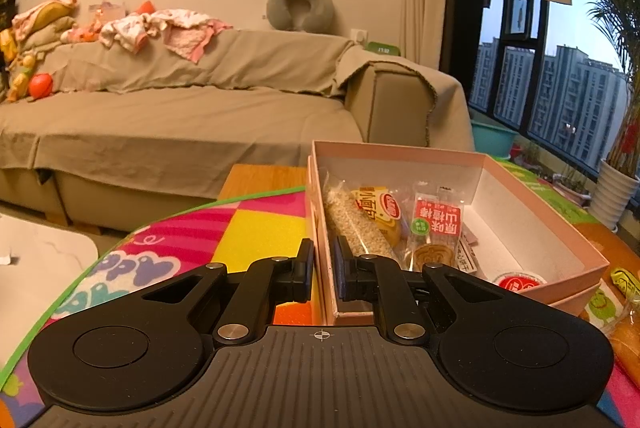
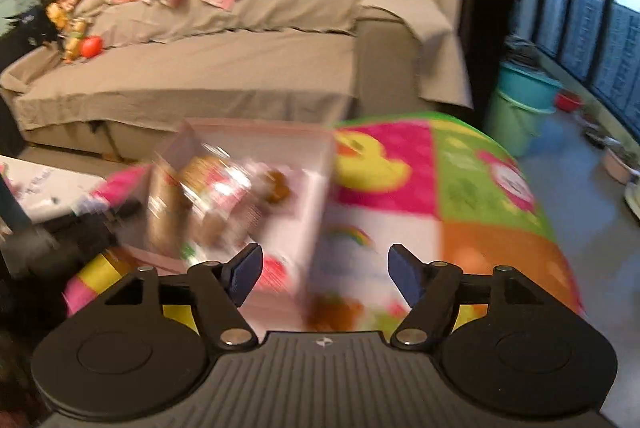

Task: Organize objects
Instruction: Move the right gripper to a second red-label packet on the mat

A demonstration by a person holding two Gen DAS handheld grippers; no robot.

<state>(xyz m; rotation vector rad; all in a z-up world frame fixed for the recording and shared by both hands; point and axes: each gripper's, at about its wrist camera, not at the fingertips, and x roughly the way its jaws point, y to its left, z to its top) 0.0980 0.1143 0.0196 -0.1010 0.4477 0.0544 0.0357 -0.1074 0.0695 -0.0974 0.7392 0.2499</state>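
An open pink box point(image 1: 400, 148) stands on a colourful play mat point(image 1: 260, 224). It holds a sesame bar point(image 1: 352, 224), a yellow packet point(image 1: 380, 212), a red snack packet point(image 1: 436, 224) and a red-topped round item point(image 1: 518, 282). My left gripper point(image 1: 322, 256) is shut on the box's left wall, one pad outside and one inside. In the blurred right wrist view the box point(image 2: 256, 126) and its snacks point(image 2: 216, 188) lie ahead to the left. My right gripper point(image 2: 325, 268) is open over the box's right wall, with nothing between its pads.
A yellow-wrapped packet point(image 1: 626, 282) lies on the mat right of the box. A covered sofa point(image 1: 180, 116) with clothes and toys fills the background. A teal bucket point(image 2: 524, 96) stands by the windows. A low white table point(image 1: 40, 268) is at the left.
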